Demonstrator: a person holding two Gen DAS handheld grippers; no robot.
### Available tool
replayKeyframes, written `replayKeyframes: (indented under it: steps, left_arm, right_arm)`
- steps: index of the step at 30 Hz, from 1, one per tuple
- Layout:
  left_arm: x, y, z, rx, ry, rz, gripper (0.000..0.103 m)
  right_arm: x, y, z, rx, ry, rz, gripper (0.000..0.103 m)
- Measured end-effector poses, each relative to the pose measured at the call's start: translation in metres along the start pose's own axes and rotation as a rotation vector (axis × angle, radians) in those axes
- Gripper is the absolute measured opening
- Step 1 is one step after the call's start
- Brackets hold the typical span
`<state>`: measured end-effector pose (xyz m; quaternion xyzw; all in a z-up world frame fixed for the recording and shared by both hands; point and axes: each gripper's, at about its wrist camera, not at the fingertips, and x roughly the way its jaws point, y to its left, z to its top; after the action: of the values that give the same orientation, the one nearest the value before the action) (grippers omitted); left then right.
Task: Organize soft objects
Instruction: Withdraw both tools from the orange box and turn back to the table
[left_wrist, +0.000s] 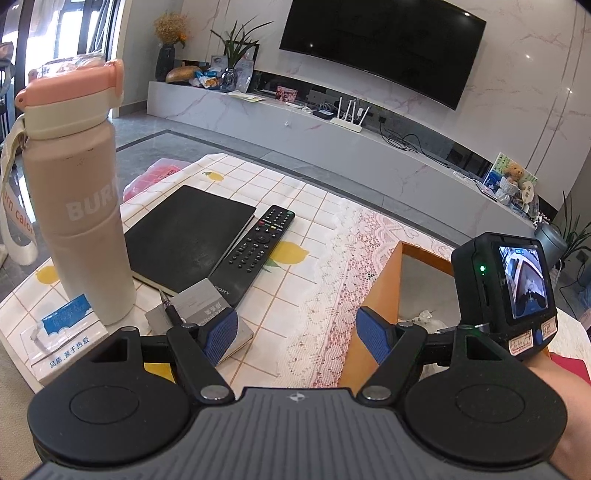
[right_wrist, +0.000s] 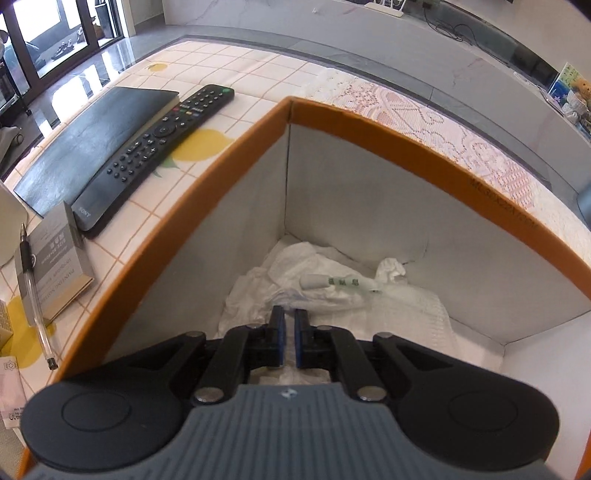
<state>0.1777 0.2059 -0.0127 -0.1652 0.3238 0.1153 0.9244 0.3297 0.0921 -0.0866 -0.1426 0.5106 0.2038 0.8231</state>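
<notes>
So my right gripper (right_wrist: 290, 326) is down inside the orange box (right_wrist: 369, 127), pointing steeply at the bottom. The jaws are basically shut, just a sliver of a gap between the blue pads, and there's white crumpled stuff right in that gap, though I honestly can't tell if they're pinching it or just sitting over it. The soft things are all in the box: a heap of crumpled white tissue or plastic wrap (right_wrist: 258, 291), a small white tube with green print (right_wrist: 338, 282) lying on top of it, and a folded white quilted cloth (right_wrist: 410, 314) on the right side of the floor.

My left gripper (left_wrist: 295, 332) hangs over the counter (left_wrist: 314, 221) just outside the box's left wall, jaws wide apart with nothing in them. Beneath its left pad sits a small grey notebook (left_wrist: 201, 306) with a pen (left_wrist: 170, 308) beside it. Further out there's a black notebook (left_wrist: 184, 240), a Sony remote (left_wrist: 258, 247) touching its edge, and a pink-lidded bottle (left_wrist: 81, 184) standing upright on the left.
</notes>
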Motion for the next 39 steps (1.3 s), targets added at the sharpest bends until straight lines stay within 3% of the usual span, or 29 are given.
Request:
replayKeyframes:
  steps: [1, 2, 4, 9, 11, 21, 25, 28, 39]
  left_arm:
    - [0.0, -0.001, 0.0, 0.002, -0.001, 0.002, 0.086]
    - [0.002, -0.001, 0.0, 0.001, 0.003, 0.007, 0.086]
    - [0.006, -0.001, -0.002, -0.007, 0.023, 0.018, 0.086]
    - [0.008, -0.002, -0.003, -0.006, 0.031, 0.047, 0.086]
    - [0.006, -0.003, -0.003, -0.005, 0.024, 0.05, 0.086]
    - [-0.011, -0.006, -0.002, -0.047, 0.045, 0.022, 0.086]
    - [-0.025, -0.012, 0.002, -0.026, 0.01, 0.017, 0.086]
    - [-0.04, -0.016, 0.005, -0.007, -0.031, 0.02, 0.086]
    - [-0.104, -0.053, 0.011, 0.008, -0.131, -0.087, 0.086]
  right_arm:
    - [-0.003, -0.003, -0.002, 0.023, -0.01, 0.015, 0.007]
    - [-0.006, -0.007, -0.005, 0.059, -0.017, 0.038, 0.018]
    - [-0.014, -0.013, -0.01, 0.127, -0.031, 0.048, 0.028]
    - [-0.04, -0.014, -0.019, 0.075, -0.101, 0.007, 0.055]
    - [-0.052, -0.019, -0.022, 0.087, -0.118, 0.024, 0.059]
    - [-0.111, -0.034, -0.037, 0.083, -0.239, 0.078, 0.067]
    - [-0.131, -0.036, -0.042, 0.014, -0.281, 0.021, 0.069]
    - [-0.152, -0.045, -0.047, 0.015, -0.309, 0.046, 0.069]
    - [-0.237, -0.103, -0.084, 0.031, -0.427, 0.016, 0.07]
